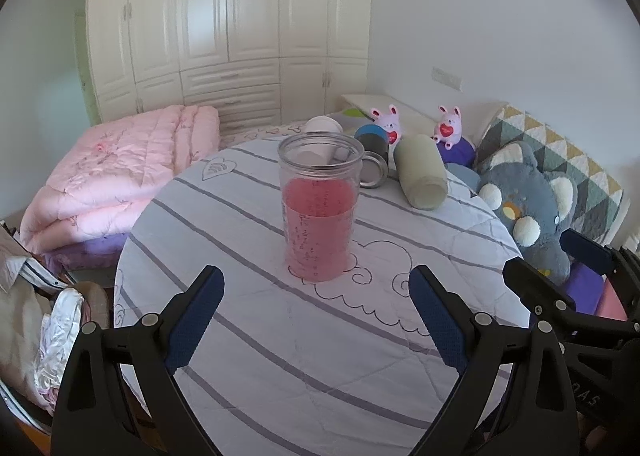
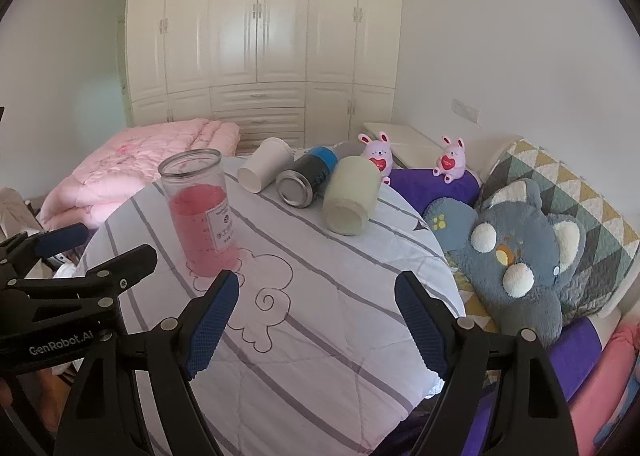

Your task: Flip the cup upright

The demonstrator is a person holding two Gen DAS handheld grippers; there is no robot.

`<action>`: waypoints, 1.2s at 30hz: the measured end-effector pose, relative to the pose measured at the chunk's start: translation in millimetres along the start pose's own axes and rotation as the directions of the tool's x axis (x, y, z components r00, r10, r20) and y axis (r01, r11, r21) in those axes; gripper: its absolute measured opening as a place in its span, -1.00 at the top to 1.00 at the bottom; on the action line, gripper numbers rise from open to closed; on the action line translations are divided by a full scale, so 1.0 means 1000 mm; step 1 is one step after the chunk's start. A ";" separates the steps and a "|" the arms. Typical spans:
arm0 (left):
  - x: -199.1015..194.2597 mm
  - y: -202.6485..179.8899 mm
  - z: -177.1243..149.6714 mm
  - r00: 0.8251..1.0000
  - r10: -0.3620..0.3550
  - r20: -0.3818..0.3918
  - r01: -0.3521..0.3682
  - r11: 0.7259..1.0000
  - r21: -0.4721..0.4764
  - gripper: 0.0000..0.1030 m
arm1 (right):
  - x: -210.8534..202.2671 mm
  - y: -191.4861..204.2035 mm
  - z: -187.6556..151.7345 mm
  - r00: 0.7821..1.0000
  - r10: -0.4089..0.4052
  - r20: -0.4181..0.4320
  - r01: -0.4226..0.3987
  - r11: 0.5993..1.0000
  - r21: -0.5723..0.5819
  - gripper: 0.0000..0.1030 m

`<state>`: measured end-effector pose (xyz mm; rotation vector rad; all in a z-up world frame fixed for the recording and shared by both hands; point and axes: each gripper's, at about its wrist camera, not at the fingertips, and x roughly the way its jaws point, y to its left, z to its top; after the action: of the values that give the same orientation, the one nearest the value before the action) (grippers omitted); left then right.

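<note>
So the clear cup point(image 1: 319, 208) is standing upright on the round bench point(image 1: 280, 336), mouth up, roughly in the middle, with pink stuff filling about the lower half. From the right wrist view I can see a white label on its side.

My left gripper point(image 1: 316, 320) is sitting just in front of the cup, fingers spread wide apart and nothing between them, not touching the cup. My right gripper point(image 2: 316, 320) is off to the cup's right, fingers also wide apart and holding nothing, with the cup near its left finger point(image 2: 212, 320) in that view.

Behind the cup, at the far edge of the bench, three more things are lying on their sides in a row: a white paper cup point(image 2: 265, 169), a dark can with a blue band point(image 2: 308, 176) and a pale green tumbler point(image 2: 351, 196). The can and the tumbler look like they're touching.

The bench has a white cloth with grey stripes and cloud doodles. Past it to the right there's a grey plush toy point(image 2: 520, 256), two little pink bunny figures point(image 2: 376, 156) and a patterned quilt point(image 2: 560, 192). A folded pink duvet point(image 1: 112, 180) is off to the left, wardrobe point(image 1: 228, 24) at the back.
</note>
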<state>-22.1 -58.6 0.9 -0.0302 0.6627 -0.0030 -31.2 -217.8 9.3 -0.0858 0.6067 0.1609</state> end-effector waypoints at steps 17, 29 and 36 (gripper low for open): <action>0.000 -0.003 -0.001 0.999 0.023 0.036 -0.023 1.000 0.007 -0.85 | 0.002 -0.007 -0.001 1.000 0.008 0.022 -0.008 1.000 0.015 -0.59; 0.016 0.002 0.004 0.999 0.044 0.007 -0.044 0.999 0.005 -0.86 | 0.017 -0.007 0.000 1.000 0.019 0.006 -0.019 1.000 0.017 -0.59; 0.025 0.006 0.006 0.997 0.076 0.004 -0.076 0.997 0.004 -0.86 | 0.029 -0.007 0.005 1.000 0.029 -0.004 -0.029 0.999 0.016 -0.59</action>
<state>1.8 -52.3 -9.9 -0.0007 0.6597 0.0692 -3.6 -220.4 -3.0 -0.0624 0.6134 0.1843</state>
